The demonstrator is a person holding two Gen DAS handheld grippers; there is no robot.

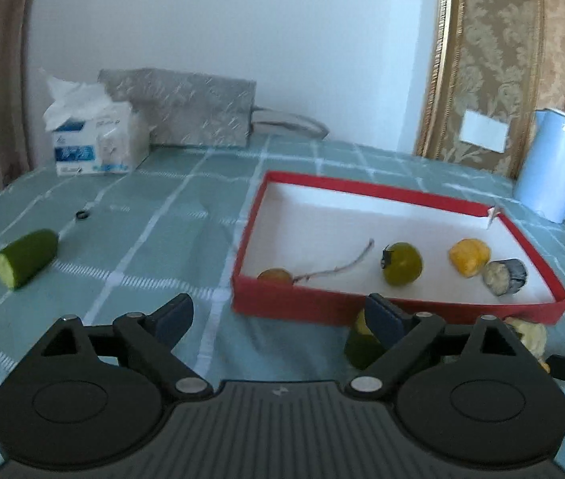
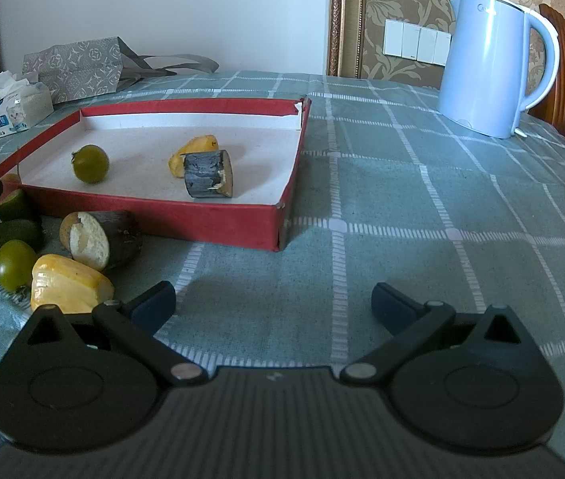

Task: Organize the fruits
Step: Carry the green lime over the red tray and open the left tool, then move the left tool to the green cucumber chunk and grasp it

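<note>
A red tray (image 1: 402,191) (image 2: 162,209) with a white floor holds a green tomato (image 1: 402,263) (image 2: 91,163), a yellow pepper piece (image 1: 469,257) (image 2: 192,149), a dark eggplant chunk (image 1: 506,276) (image 2: 207,175) and a small brownish fruit (image 1: 275,275) with a dry stem. On the cloth in front of the tray lie a second eggplant chunk (image 2: 101,239), a yellow pepper piece (image 2: 69,283), a green tomato (image 2: 15,265) and cucumber pieces (image 2: 17,219). A cucumber piece (image 1: 25,257) lies far left. My left gripper (image 1: 278,319) is open and empty. My right gripper (image 2: 274,303) is open and empty.
A blue kettle (image 1: 554,167) (image 2: 494,64) stands at the right. A tissue pack (image 1: 91,139) and a grey bag (image 1: 190,107) sit at the back by the wall. A small dark ring (image 1: 82,214) lies on the green checked tablecloth (image 2: 422,219).
</note>
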